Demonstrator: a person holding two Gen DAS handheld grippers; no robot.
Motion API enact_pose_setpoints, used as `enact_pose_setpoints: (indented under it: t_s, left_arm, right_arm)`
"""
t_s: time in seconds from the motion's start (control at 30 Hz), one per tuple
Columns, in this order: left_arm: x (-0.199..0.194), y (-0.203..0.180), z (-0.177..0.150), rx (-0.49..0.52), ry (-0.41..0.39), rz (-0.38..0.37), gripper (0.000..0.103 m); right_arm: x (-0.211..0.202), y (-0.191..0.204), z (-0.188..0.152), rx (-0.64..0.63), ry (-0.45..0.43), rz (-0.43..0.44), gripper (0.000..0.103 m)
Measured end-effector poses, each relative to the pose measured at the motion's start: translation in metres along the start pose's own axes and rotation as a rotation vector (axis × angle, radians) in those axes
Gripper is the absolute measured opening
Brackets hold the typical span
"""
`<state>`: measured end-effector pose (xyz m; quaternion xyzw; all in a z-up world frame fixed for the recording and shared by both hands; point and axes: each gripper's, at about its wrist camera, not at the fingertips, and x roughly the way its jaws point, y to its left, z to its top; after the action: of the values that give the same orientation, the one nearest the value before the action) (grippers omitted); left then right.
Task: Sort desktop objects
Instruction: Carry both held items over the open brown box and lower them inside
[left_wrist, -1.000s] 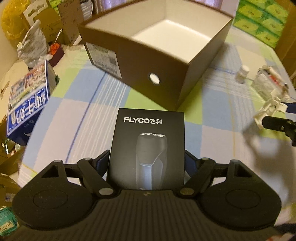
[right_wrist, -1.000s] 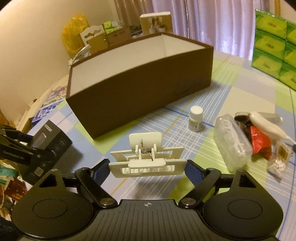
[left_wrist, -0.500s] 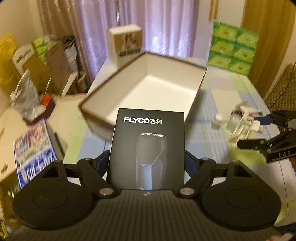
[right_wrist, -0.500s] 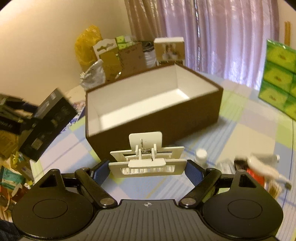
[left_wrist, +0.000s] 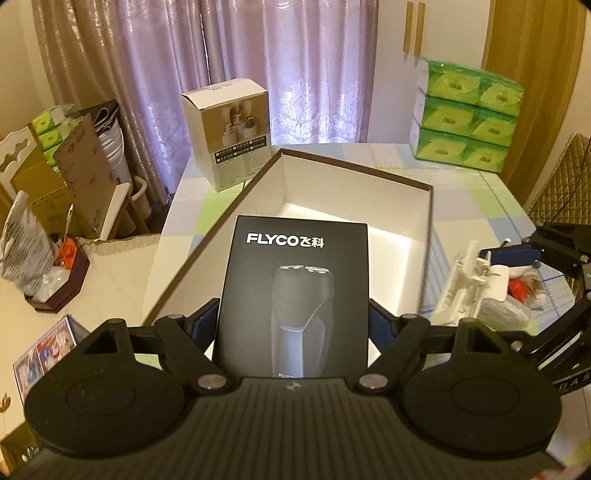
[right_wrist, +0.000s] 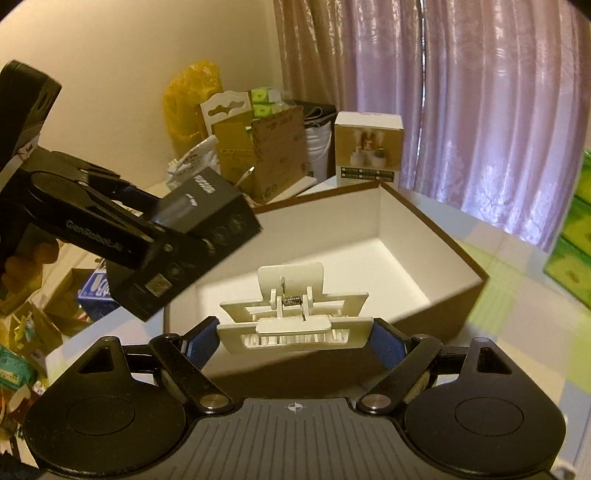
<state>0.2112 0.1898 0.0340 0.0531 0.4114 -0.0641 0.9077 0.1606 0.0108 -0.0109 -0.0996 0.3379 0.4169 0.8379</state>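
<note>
Where the table (left_wrist: 476, 206) wears its checked cloth of green, blue and white, you have an open brown box (left_wrist: 424, 236) with a white inside, green tissue packs (left_wrist: 467, 114) stacked at the far corner, and purple curtains (left_wrist: 306, 62) behind. Your left hand-held gripper (left_wrist: 294, 325) is clenched on the black FLYCO shaver box (left_wrist: 295, 291), held in the air above the brown box's near end. Your right hand-held gripper (right_wrist: 294, 332) grips a white plastic clip (right_wrist: 293, 317), raised over the near edge of the same box.
</note>
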Motion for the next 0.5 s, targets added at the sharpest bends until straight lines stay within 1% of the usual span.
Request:
enact_pose_setpoints:
  t_s: [0.1,0.27,0.5]
  left_arm:
    - [0.018,0.008,0.009,0.013,0.016,-0.003,0.077]
    - [0.049,0.022,0.017,0.042,0.056,-0.021,0.077]
    - [0.088,0.035,0.009,0.094,0.147,-0.046,0.077]
  right_arm:
    - [0.024,-0.001,0.014,-0.013,0.027,-0.001,0.084]
    - [0.066,-0.001,0.028,-0.032,0.11,0.003,0.084]
    - [0.114,0.006,0.027,-0.093,0.249,0.001,0.084]
